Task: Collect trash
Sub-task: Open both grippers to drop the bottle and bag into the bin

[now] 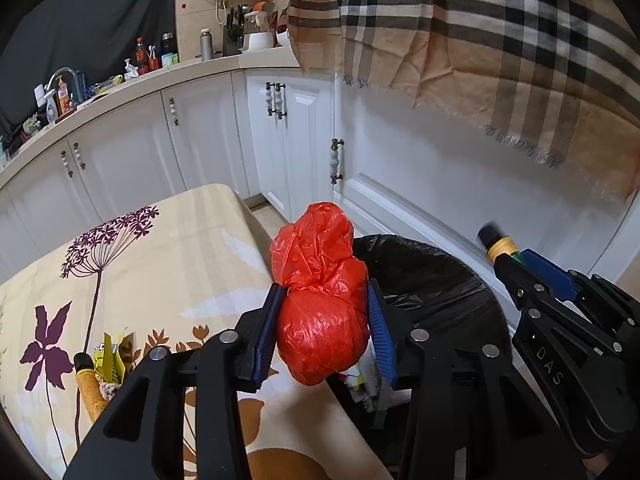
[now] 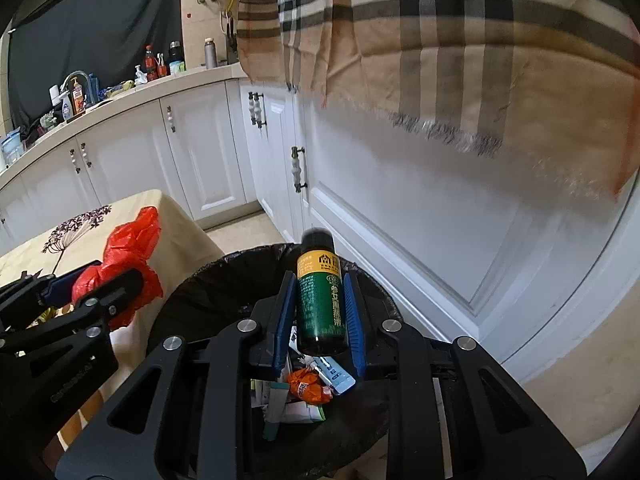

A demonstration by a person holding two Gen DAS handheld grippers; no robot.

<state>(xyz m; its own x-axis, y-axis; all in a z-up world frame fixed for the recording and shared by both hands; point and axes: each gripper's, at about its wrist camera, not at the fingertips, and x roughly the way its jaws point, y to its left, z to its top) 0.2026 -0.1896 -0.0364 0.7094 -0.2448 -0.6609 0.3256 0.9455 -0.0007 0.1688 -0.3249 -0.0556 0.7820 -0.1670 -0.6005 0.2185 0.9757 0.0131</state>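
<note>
My left gripper (image 1: 324,300) is shut on a knotted red plastic bag (image 1: 320,300), held over the table edge beside the black-lined trash bin (image 1: 432,276). My right gripper (image 2: 320,300) is shut on a green and yellow bottle (image 2: 320,296) with a black cap, held above the open bin (image 2: 208,280). The bin holds paper scraps, an orange wrapper (image 2: 306,388) and a blue packet. The red bag (image 2: 124,256) and left gripper also show at the left of the right wrist view. The right gripper with the bottle (image 1: 496,246) shows at the right of the left wrist view.
A table with a floral cloth (image 1: 160,248) stands left of the bin; a yellow tube (image 1: 88,388) and yellow wrapper (image 1: 108,360) lie on it. White cabinets (image 1: 288,140) run behind. A plaid cloth (image 1: 480,40) hangs above. The counter (image 1: 120,84) carries bottles.
</note>
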